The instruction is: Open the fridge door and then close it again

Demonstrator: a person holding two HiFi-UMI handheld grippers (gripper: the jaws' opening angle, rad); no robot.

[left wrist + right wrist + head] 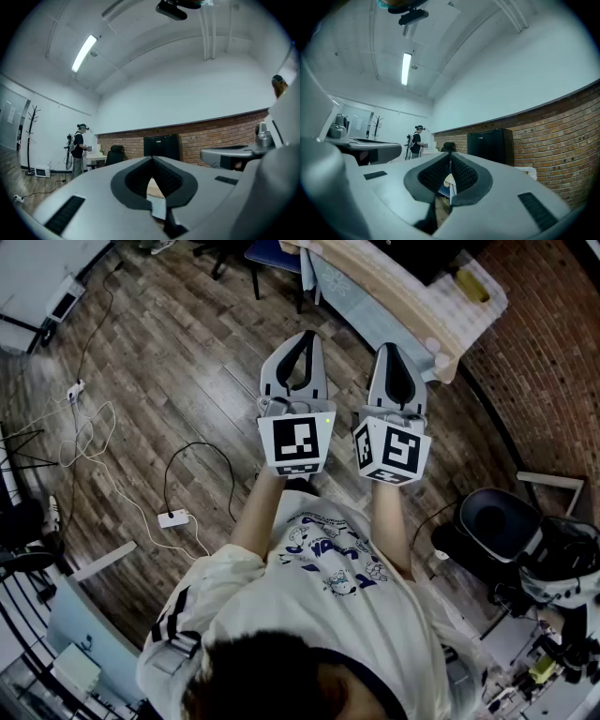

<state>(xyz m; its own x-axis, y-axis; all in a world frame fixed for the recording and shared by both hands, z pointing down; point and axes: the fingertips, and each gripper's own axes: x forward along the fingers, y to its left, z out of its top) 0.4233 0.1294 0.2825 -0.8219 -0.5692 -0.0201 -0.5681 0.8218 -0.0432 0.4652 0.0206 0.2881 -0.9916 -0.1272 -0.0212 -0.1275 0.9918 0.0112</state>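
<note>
A tall black fridge (161, 146) stands far off against a brick wall, its door closed; the right gripper view shows the fridge (490, 145) too. It does not appear in the head view. My left gripper (307, 335) and right gripper (390, 347) are held side by side in front of my chest, level and pointing forward over the wooden floor. The jaws of the left gripper (152, 158) meet with nothing between them. The right gripper (450, 154) is shut and empty as well. Both are well short of the fridge.
A table with a pale cloth (394, 296) stands just ahead, a yellow object (472, 284) on it. Brick wall (553, 352) at right, a black chair (497, 521) beside me. Cables and a power strip (173, 518) lie on the floor at left. Another person (78, 145) stands far away.
</note>
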